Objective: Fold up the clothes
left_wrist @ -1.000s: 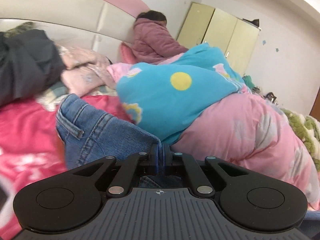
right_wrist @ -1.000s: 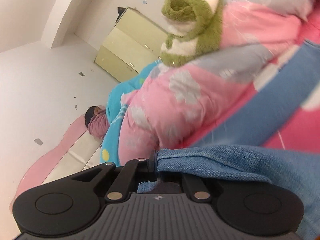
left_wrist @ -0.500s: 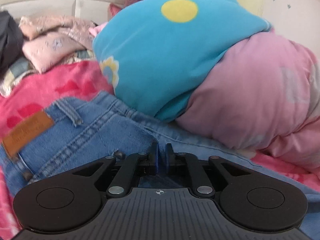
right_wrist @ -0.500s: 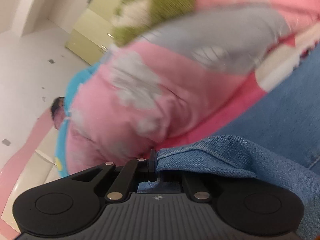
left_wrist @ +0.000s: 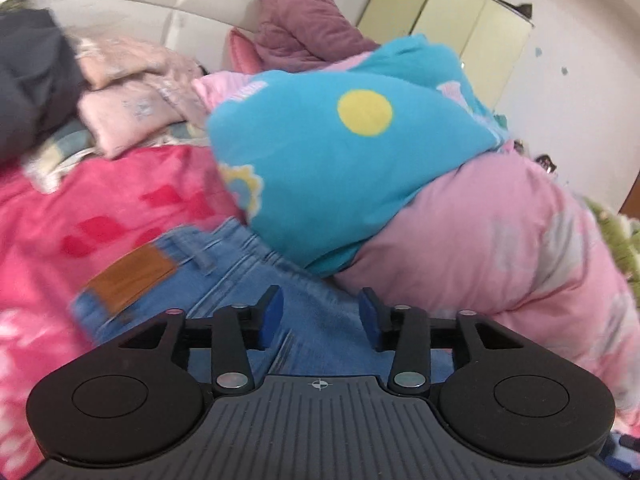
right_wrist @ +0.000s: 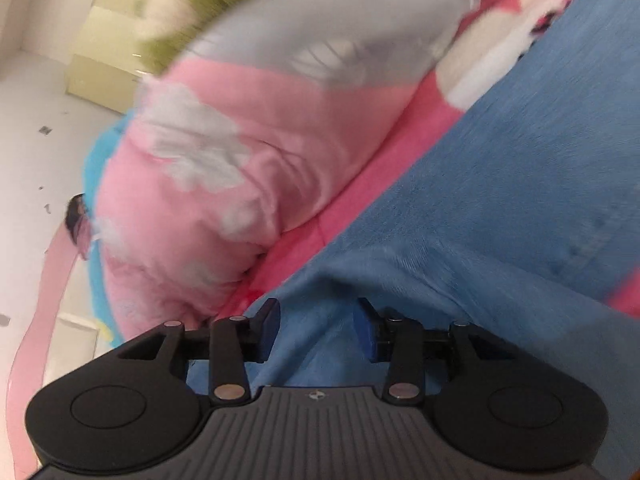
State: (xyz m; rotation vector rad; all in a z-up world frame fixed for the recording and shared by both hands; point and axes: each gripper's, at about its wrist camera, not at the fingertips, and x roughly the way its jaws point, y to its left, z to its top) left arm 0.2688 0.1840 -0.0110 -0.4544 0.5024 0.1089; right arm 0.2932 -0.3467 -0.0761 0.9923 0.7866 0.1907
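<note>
Blue denim, soft and faintly ribbed, lies flat on the bed: the jeans (left_wrist: 224, 280) rest on a pink-and-red fleecy blanket (left_wrist: 100, 200), their waistband showing a tan leather patch and a belt loop. The left gripper (left_wrist: 320, 320) hangs over the waist end, its jaws opening, blue pads apart with denim below the gap and neither pad pressing it. In the right wrist view the jeans (right_wrist: 480, 200) run as a long smooth leg, bunched into a rumpled fold just ahead of the right gripper (right_wrist: 316, 322); its jaws are opening too, cloth between them but not pinched. Beside the jeans bulges a puffy pink duvet (left_wrist: 500, 248) with grey cloud shapes, and on it a turquoise quilt (left_wrist: 340, 152) (one round yellow dot). Behind it, a person in a quilted mauve jacket (left_wrist: 304, 28) sits against the padded headboard.
</note>
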